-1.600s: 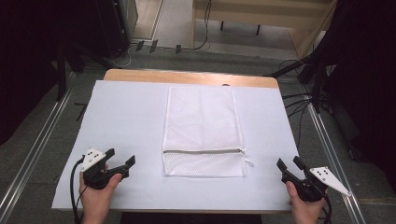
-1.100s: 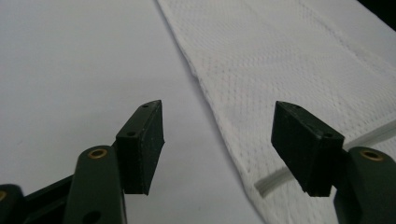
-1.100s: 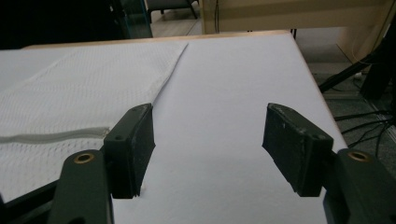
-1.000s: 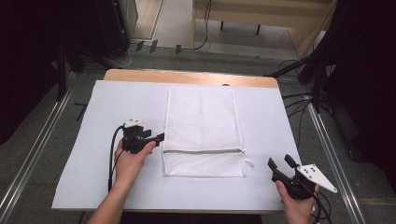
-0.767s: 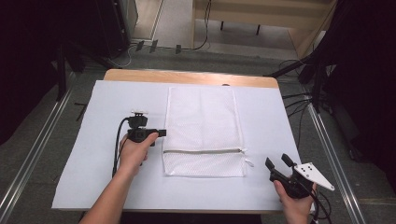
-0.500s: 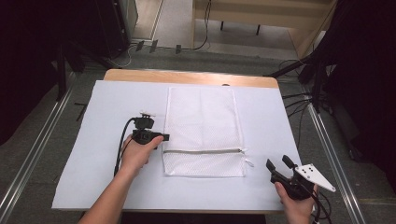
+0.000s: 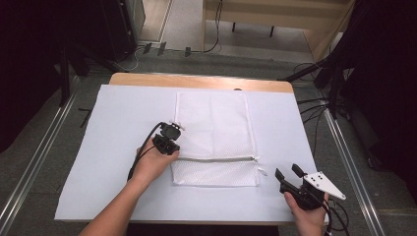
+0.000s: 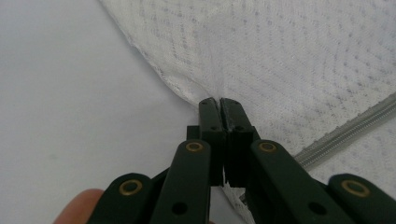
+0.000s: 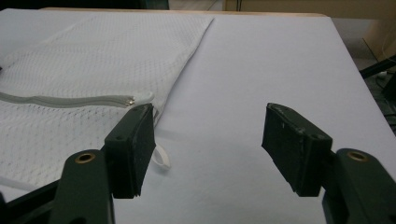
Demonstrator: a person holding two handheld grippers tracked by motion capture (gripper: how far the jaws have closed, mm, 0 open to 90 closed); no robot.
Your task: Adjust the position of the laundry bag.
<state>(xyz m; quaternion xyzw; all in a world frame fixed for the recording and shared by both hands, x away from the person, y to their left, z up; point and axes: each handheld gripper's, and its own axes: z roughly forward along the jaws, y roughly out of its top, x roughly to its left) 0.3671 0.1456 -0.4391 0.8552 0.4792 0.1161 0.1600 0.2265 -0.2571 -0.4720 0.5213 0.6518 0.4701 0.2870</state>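
From above, the white mesh laundry bag lies flat mid-table on the white sheet, and the left gripper sits at its left edge just above the zipper; the right gripper waits beyond the bag's right corner over bare sheet. Left gripper view: jaws pinched tight on the bag's edge, zipper running off right. Right gripper view: jaws spread wide, zipper end just past the left jaw, open sheet ahead.

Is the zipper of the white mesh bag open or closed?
Closed: the zipper on the mesh bag shows one unbroken line, no gap.
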